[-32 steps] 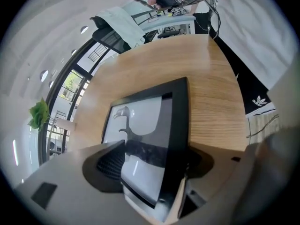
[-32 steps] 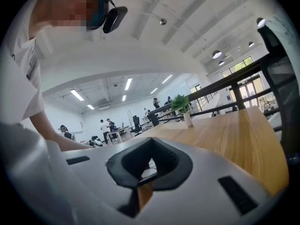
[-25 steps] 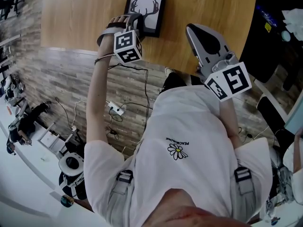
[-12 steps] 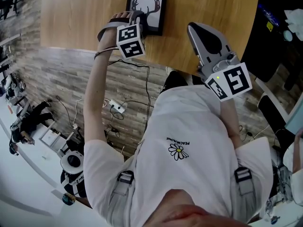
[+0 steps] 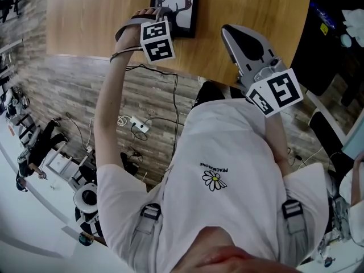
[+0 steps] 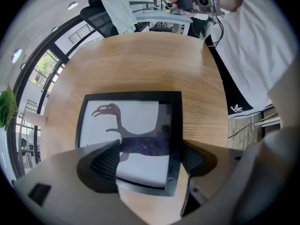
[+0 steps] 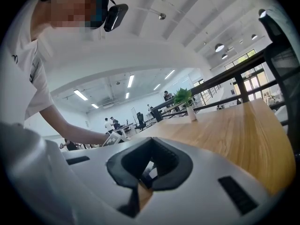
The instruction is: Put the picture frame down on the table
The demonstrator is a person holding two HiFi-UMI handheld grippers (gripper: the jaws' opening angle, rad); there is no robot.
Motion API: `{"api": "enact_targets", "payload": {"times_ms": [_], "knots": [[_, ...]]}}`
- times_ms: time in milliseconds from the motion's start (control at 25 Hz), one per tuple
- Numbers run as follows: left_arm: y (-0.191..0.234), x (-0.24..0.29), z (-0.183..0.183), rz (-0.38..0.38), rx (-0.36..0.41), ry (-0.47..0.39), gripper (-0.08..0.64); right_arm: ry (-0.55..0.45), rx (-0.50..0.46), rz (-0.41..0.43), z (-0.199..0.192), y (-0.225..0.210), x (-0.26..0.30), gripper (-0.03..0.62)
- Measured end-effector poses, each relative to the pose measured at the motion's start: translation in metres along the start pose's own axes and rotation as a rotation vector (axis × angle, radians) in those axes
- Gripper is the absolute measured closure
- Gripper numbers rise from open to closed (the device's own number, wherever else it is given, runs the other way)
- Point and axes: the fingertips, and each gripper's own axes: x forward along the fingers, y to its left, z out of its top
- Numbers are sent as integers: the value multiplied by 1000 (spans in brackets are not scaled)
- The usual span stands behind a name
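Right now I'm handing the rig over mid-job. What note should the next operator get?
Left gripper: jaws apart, astride a near corner of the black picture frame with the antler print. Whether it is pinching the frame is unclear.
Right gripper: shut and empty, over the light wooden table near its edge.
Frame: face up, and it looks flat on the table.
Done: the frame appears to be down.
Left to do: confirm the release, then lift the left gripper clear.
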Motion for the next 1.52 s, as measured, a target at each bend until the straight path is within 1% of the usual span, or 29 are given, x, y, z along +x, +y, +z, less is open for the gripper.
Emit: {"api": "enact_targets", "payload": {"times_ms": [160,280,360,440,680,760,840,960,1040,1080,1200,1280,1440,1520], "knots": [[0,3,3,-24,4,15,175,9,-4,13,-3,0,-2,583],[0,6,3,-66,10,36,173,21,-14,23,-6,3,-1,583],[1,7,5,-110,-7,38,175,26,-26,25,-7,5,0,583],[4,7,8,-131,-34,34,175,30,-46,24,-7,5,0,583],[4,7,10,-88,-61,-20,175,37,-97,25,-8,10,0,583],[4,4,7,-70,-87,-15,176,38,-129,18,-8,13,1,583],[7,0,6,-30,-123,-11,176,39,-172,11,-6,17,2,583],[14,-17,8,67,-146,-42,178,24,-222,8,1,25,3,583],[22,-40,10,125,-178,-92,178,3,-244,12,9,34,3,583],[27,-55,12,153,-206,-131,178,-9,-255,14,13,39,2,583],[37,-112,19,247,-301,-288,179,-45,-293,6,24,57,-1,583],[38,-155,20,309,-351,-386,179,-72,-325,2,32,73,-4,583],[30,-243,7,447,-436,-555,179,-140,-370,16,49,108,-4,583],[18,-286,-2,519,-485,-663,179,-178,-381,42,57,126,0,583]]}}
